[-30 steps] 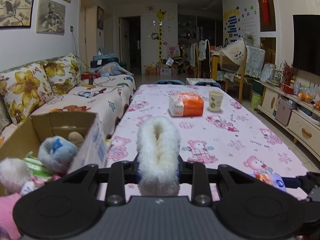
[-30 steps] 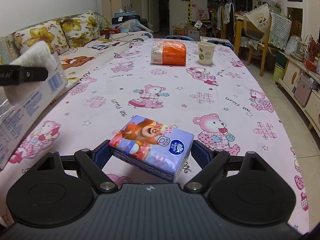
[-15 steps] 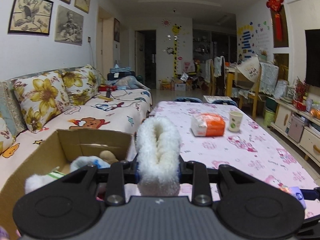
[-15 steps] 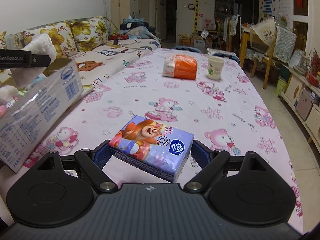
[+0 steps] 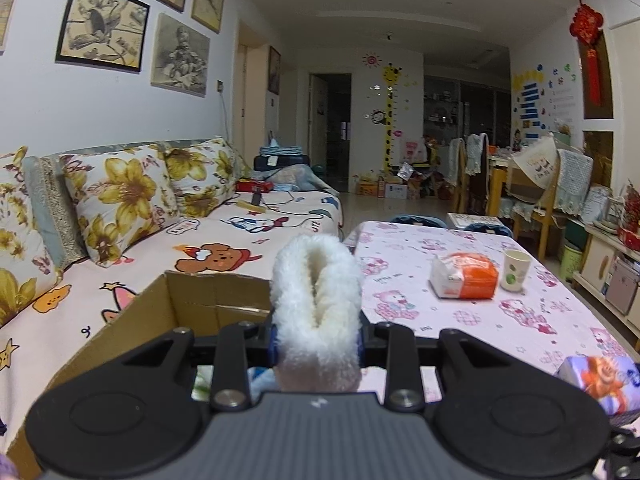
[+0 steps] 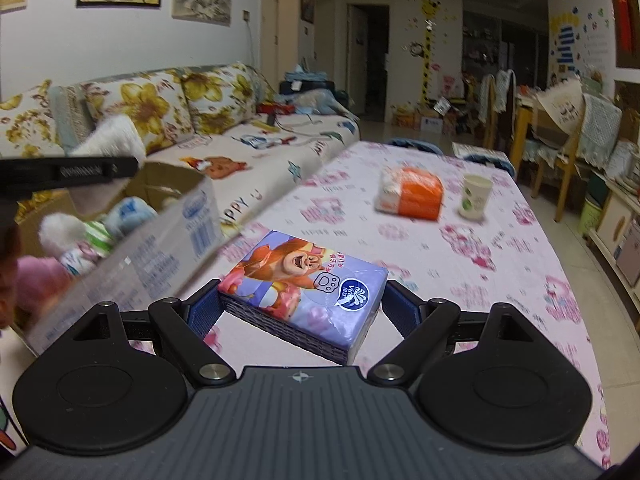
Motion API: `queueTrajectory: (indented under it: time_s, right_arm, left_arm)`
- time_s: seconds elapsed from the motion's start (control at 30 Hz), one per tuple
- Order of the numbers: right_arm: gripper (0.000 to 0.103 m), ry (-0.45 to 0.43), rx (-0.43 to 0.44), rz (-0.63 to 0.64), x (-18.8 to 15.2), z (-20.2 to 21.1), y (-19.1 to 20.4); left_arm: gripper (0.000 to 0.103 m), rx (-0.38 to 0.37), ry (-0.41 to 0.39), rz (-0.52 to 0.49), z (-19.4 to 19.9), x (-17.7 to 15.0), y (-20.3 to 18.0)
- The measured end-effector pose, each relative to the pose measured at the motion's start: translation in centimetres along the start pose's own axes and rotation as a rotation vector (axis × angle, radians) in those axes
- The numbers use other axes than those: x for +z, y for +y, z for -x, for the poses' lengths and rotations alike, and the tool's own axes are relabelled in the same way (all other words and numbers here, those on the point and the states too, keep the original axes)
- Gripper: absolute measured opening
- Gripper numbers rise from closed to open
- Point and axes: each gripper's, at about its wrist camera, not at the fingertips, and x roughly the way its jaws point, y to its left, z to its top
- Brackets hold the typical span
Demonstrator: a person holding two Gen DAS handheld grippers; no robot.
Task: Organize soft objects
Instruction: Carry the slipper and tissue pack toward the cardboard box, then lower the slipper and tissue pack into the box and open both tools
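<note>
the fluffy white slipper [image 5: 316, 308] is pinched by the left gripper [image 5: 318, 340] above the cardboard box [image 5: 192, 296], the tissue pack [image 6: 304, 288] is squeezed by the right gripper [image 6: 302, 308] beside it, and either could be dropped outside if let go too soon.

Two handheld grippers, both tilted slightly downward. The left gripper [image 5: 318, 338] has its jaws pressed close together on a fluffy white slipper [image 5: 316, 304], which stands upright between them. The right gripper [image 6: 302, 308] has its jaws set wide, pinching a purple tissue pack [image 6: 304, 286] by its two ends and holding it raised.
</note>
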Motion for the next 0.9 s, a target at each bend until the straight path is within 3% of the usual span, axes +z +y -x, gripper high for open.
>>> queueTrajectory:
  time_s: [0.5,0.9]
  right_arm:
    - [0.103,-0.074,0.114,0.09,3.9,-2.9,4.2]
    - [0.103,-0.12,0.194,0.135,6.8,-6.5,6.7]
  left_arm:
    - [0.032,0.071,0.039,0.047,-2.5,0.5,3.6]
    - [0.033,0.111,0.091,0.23,-5.4,0.7,9.8]
